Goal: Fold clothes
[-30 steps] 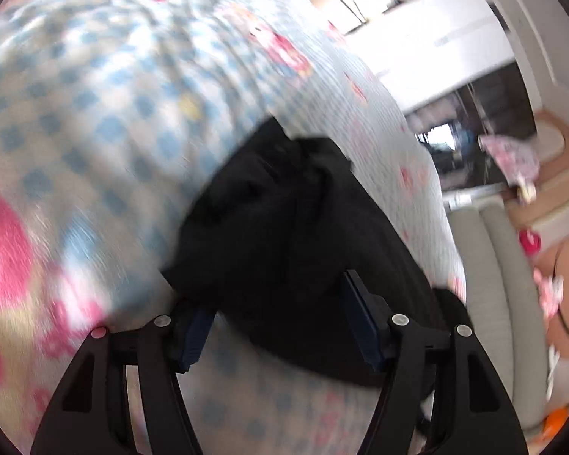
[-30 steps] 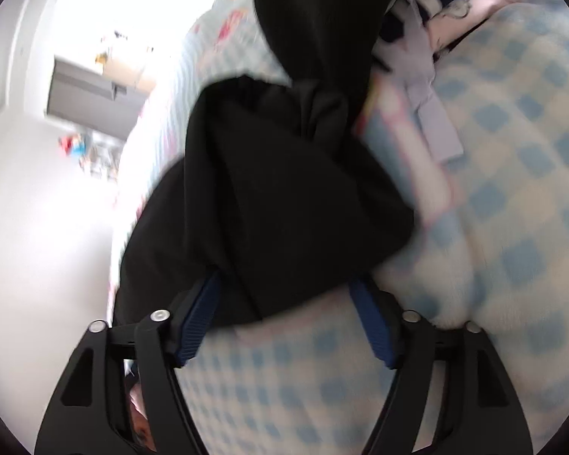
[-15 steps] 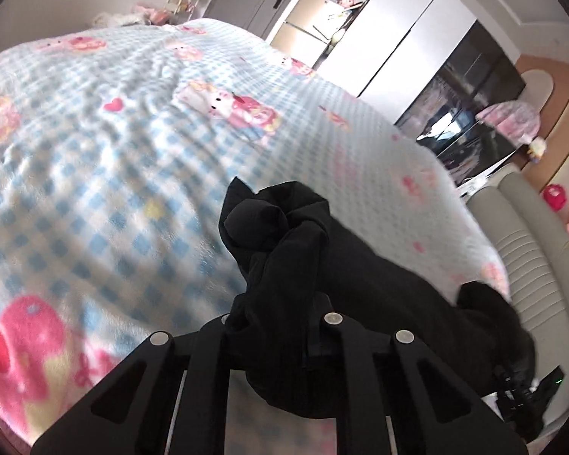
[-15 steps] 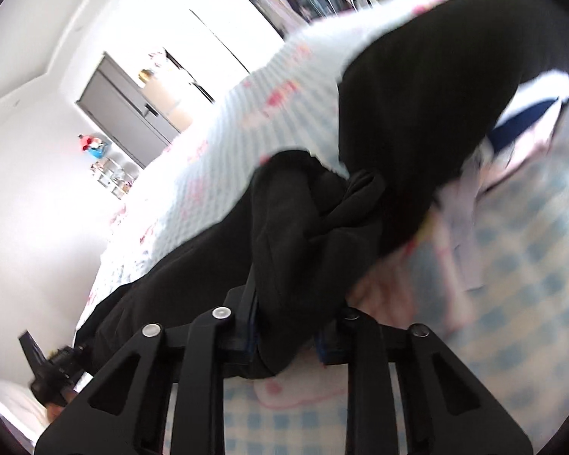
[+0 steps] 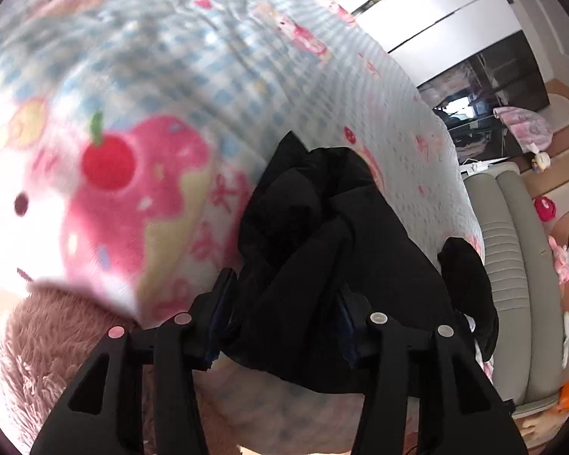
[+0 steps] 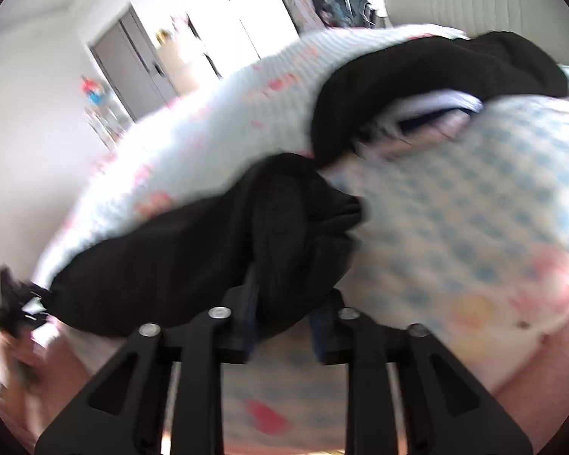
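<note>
A black garment (image 5: 322, 265) lies bunched on a blue-checked blanket (image 5: 170, 57) with pink cartoon prints, near the bed's edge. My left gripper (image 5: 284, 303) has a thick fold of it between its pads. The jaws are opening, and the cloth still fills the gap and touches both pads. In the right wrist view the same black garment (image 6: 208, 246) stretches away to the left. My right gripper (image 6: 284, 314) holds its bunched other end. Its jaws are opening too, with cloth packed between the pads.
A second dark garment (image 6: 417, 72) lies over white and navy clothes (image 6: 436, 110) further up the bed. A pink shaggy rug (image 5: 49, 360) lies below the bed edge. A grey padded headboard (image 5: 512, 265) is at the right. White wardrobes (image 5: 436, 11) stand behind.
Both grippers went from open around the garment to clamped on it, then dragged it toward the bed's edge. Their jaws now stand wider than half a second ago.
</note>
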`<state>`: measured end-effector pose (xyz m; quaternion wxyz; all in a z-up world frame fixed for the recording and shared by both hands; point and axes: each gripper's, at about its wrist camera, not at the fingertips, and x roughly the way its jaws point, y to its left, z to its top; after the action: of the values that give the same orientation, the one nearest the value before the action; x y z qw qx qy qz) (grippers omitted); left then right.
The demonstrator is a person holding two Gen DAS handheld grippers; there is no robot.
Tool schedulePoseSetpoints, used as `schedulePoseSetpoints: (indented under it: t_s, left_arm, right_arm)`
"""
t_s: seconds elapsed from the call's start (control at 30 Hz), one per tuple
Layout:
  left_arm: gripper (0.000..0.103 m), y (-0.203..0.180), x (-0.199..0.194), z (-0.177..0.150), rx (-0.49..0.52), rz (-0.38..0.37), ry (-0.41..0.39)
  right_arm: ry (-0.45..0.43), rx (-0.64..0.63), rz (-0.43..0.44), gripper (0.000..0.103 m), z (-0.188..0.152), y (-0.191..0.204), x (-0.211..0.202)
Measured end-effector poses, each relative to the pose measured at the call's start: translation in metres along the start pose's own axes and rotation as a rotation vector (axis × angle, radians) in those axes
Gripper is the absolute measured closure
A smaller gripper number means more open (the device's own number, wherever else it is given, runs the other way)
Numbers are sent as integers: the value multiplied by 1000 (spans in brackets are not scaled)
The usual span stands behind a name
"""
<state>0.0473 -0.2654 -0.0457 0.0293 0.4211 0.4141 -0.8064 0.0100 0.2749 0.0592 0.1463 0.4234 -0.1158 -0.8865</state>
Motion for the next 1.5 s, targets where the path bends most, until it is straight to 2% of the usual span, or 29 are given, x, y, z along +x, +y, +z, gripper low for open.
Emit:
schedulePoseSetpoints:
  t_s: [0.07,0.1,0.13,0.17,0.2,0.23,0.3,0.37,0.4,0.43,0.47,0.5,0.53,0.57,0.6,0.67,0.73,0.8,0.9,0.97,1.07,1.1,1.13,1.2,1.27,1.33,1.37,1.43,1.5]
  left_arm:
    - [53,-14,-21,-4,51,64,-88]
    - [53,-25,-32,-7,86,121,-153]
    - [51,-40,-45,-11,130,189,-234]
    - [49,-55,-54,-17,173,224,-298]
    - [47,-72,-59,-24,219,218,-340]
    - [45,-89,-54,-32,273,178,-332]
    - [43,-122,-38,-48,384,78,-285]
    - [43,-154,-6,-70,495,-2,-180]
    - [43,-166,12,-81,527,-50,-128]
    - [43,-172,34,-89,523,-78,-72]
    - [43,-176,58,-97,509,-97,-15]
    - [43,-176,79,-100,507,-67,19]
    - [53,-174,94,-101,520,-10,19]
    - [58,-169,102,-99,530,23,3]
    - [62,-161,102,-96,525,21,-10]
    - [64,-149,101,-87,472,-37,19]
    - [64,-138,103,-82,429,-103,57]
    - [64,-131,104,-82,411,-136,66]
    - [64,-138,102,-89,460,-107,47]
    - [61,-143,98,-92,470,-88,21]
    - [54,-154,73,-102,528,-45,-89]
    - [49,-158,66,-103,553,-28,-133]
    - [42,-159,63,-103,567,-2,-158]
    - [38,-158,66,-99,569,69,-167]
    - [42,-148,70,-93,526,100,-148]
    - [57,-139,63,-89,467,108,-165]
    - [57,-136,58,-88,448,117,-184]
    - [59,-129,50,-87,438,142,-214]
    - [59,-124,45,-84,425,128,-211]
  right_arm:
    - [25,112,47,63,1,-17,-5]
    - [15,156,67,61,1,-23,-10]
    - [-8,163,57,59,1,-24,-15]
    - [-36,143,18,59,2,-21,-17]
    - [-54,115,-8,59,4,-14,-21]
    - [-66,87,-26,59,7,-6,-26]
    - [-60,58,6,59,10,4,-22]
    - [-7,19,53,58,12,14,0]
    - [52,-39,69,52,13,24,18]
    - [122,-110,84,40,14,33,37]
    - [152,-179,49,40,14,40,51]
    - [162,-200,3,41,15,40,60]
    - [170,-200,-36,41,15,37,66]
    - [183,-179,-59,48,16,33,69]
    - [183,-165,-106,53,15,27,69]
    - [163,-177,-193,54,10,19,64]
    - [166,-134,-209,48,4,3,60]
    - [169,-92,-218,46,0,-10,57]
    - [151,-85,-265,46,0,-9,52]
    - [136,-91,-266,53,3,-2,45]
    - [58,-66,-137,54,16,8,25]
    - [40,-55,-95,54,22,11,21]
    - [37,-62,-62,54,26,17,20]
    - [52,-116,-51,54,30,31,33]
    - [83,-149,-63,54,26,38,62]
    - [121,-150,-82,54,14,38,91]
    - [130,-134,-96,54,10,37,100]
    - [103,-102,-120,59,8,34,96]
    - [86,-92,-149,59,11,31,86]
